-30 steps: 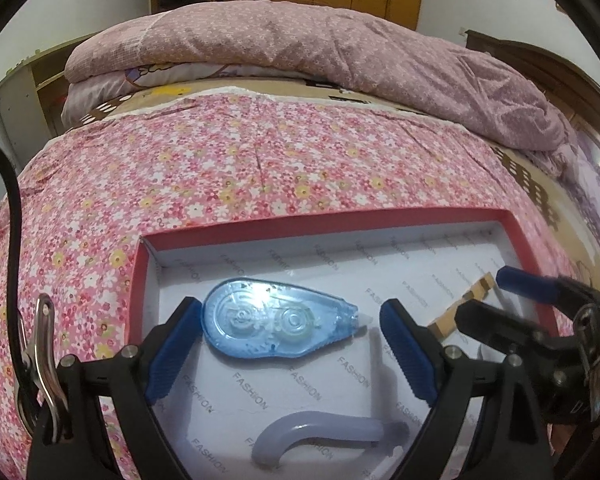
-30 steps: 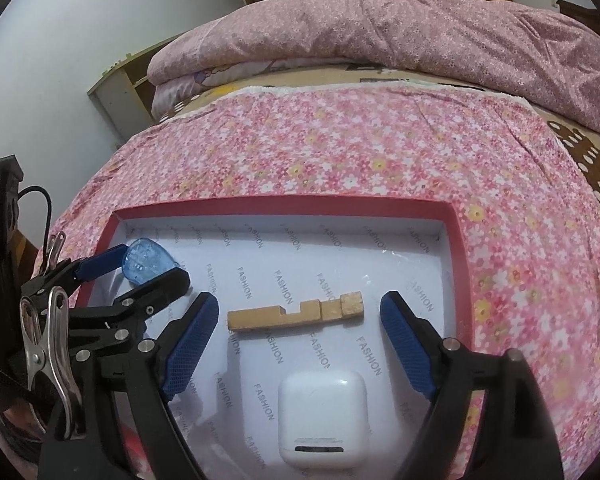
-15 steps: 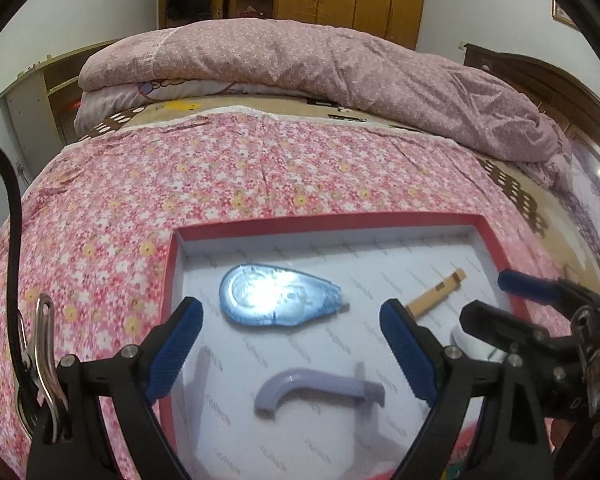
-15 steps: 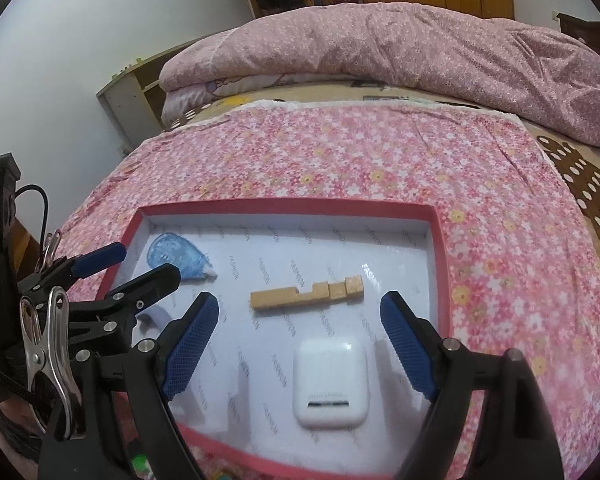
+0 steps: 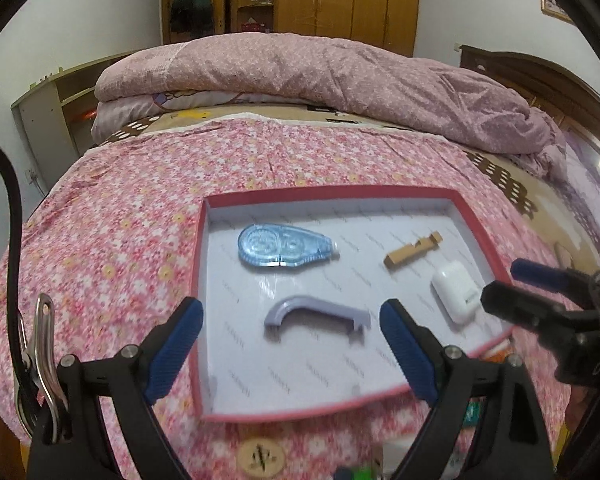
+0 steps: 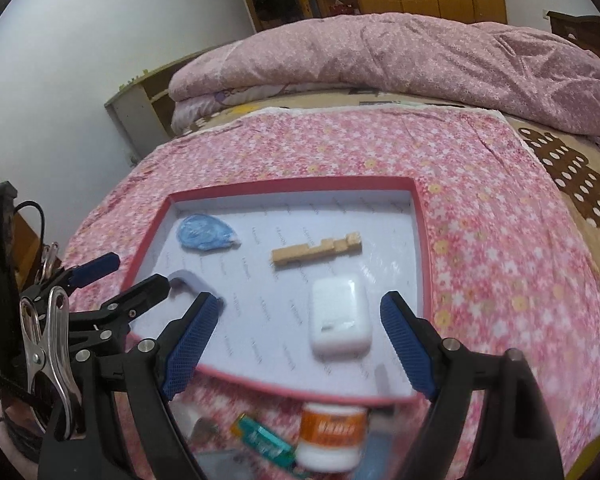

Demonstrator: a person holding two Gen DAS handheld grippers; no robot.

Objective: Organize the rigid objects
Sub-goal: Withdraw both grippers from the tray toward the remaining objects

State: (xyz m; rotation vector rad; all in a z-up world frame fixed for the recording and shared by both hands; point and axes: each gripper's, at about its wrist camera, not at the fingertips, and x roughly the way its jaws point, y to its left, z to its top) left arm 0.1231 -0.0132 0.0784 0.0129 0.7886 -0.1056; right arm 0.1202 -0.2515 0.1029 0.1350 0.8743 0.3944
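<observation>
Left gripper (image 5: 292,344) released, right gripper (image 6: 300,340) released, both empty, correction tape (image 5: 282,246) at tray's (image 5: 328,194) ten o'clock, earbud case (image 6: 338,316) at five o'clock.

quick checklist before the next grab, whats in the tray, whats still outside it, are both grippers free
1. Left gripper open, nothing between its pads: ok.
2. Right gripper open, nothing held: ok.
3. Red tray flat on the floral cloth: ok.
4. Four items lie apart inside: blue correction tape, wooden piece, white case, lilac handle: ok.
5. All items in the tray: not ok; an orange-labelled bottle and a green item lie outside its near rim.
6. What the green item is: cannot tell, blurred.
</observation>
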